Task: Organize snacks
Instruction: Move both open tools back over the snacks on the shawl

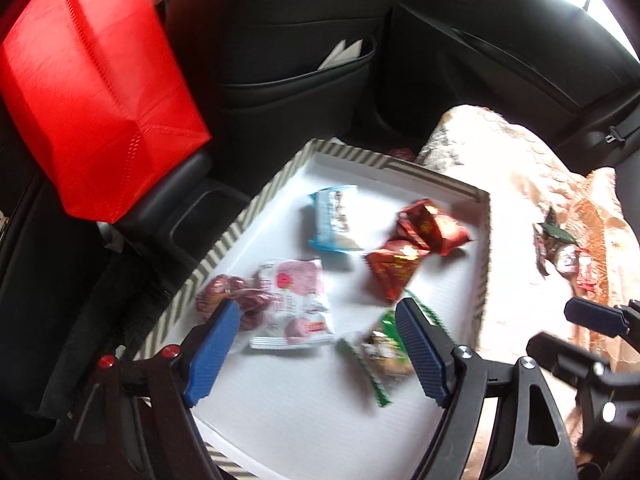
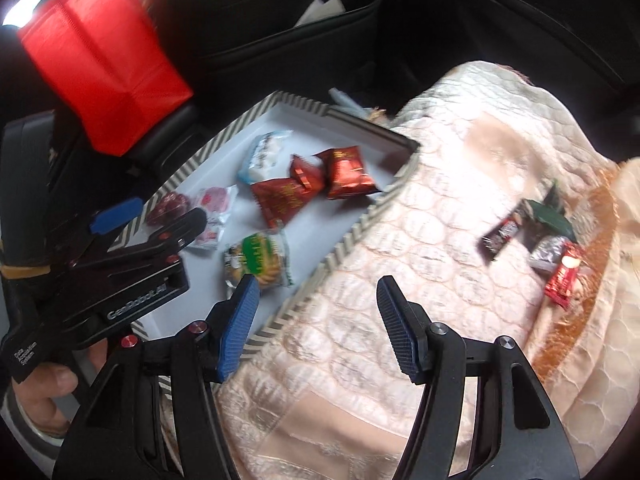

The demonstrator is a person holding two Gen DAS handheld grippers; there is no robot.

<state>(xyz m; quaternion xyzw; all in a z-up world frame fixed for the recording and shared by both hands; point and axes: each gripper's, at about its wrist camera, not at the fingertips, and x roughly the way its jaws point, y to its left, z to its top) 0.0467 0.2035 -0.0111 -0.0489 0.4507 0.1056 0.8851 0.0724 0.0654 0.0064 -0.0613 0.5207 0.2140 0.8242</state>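
— Where are the grippers?
— The left gripper (image 1: 316, 344) hangs over the striped tray (image 1: 224, 248), fingers spread, empty, above the green packet (image 1: 380, 348). The right gripper (image 2: 316, 328), also spread and empty, hovers over the quilted blanket (image 2: 460, 184).
— Snacks?
— Six in the tray mid-frame; loose wrappers (image 2: 532, 240) at right. Red bag (image 1: 92, 84) upper left, car seats behind.

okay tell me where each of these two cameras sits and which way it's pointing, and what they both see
Left wrist: on the left gripper, looking down into the striped tray of snacks; its own open blue fingers show, with the right gripper's tip at right.
Right wrist: on the right gripper, open above the quilted blanket beside the tray; the left gripper and the person's hand show at left.
Shared: tray, green cookie pack, red bag, loose snacks on the blanket.
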